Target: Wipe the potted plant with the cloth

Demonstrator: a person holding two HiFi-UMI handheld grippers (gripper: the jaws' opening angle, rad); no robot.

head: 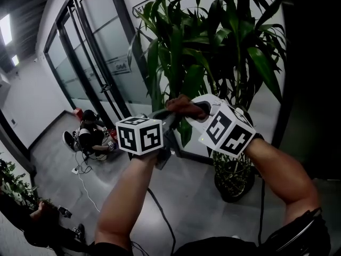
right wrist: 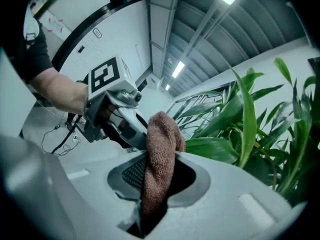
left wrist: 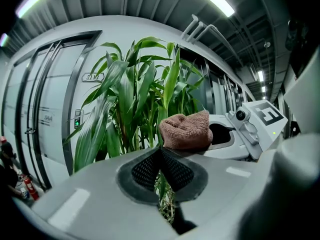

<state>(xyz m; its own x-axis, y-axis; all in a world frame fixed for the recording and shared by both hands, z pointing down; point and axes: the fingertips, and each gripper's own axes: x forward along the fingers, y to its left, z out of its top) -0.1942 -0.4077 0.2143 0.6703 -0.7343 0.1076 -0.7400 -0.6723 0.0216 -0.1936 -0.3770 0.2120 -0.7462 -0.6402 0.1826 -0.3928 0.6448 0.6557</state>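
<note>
The potted plant (head: 213, 41) has long green leaves and stands in a dark pot (head: 234, 179) by the wall. My right gripper (head: 187, 110) is shut on a brown cloth (head: 184, 106), which hangs folded between its jaws (right wrist: 159, 156). My left gripper (head: 169, 120) sits just left of it with its jaws shut, apparently pinching a leaf (right wrist: 212, 149) at its end. In the left gripper view the cloth (left wrist: 186, 130) rests right over my left gripper (left wrist: 161, 153), hiding the leaf's tip. The right gripper's white body (left wrist: 240, 131) lies close behind the cloth.
Glass doors with dark frames (head: 96, 73) run along the left. Bags and gear (head: 88, 135) lie on the grey floor by them, with cables (head: 80, 169) trailing out. A smaller plant (head: 10, 180) shows at the lower left. Red extinguishers (left wrist: 27, 186) stand by the doors.
</note>
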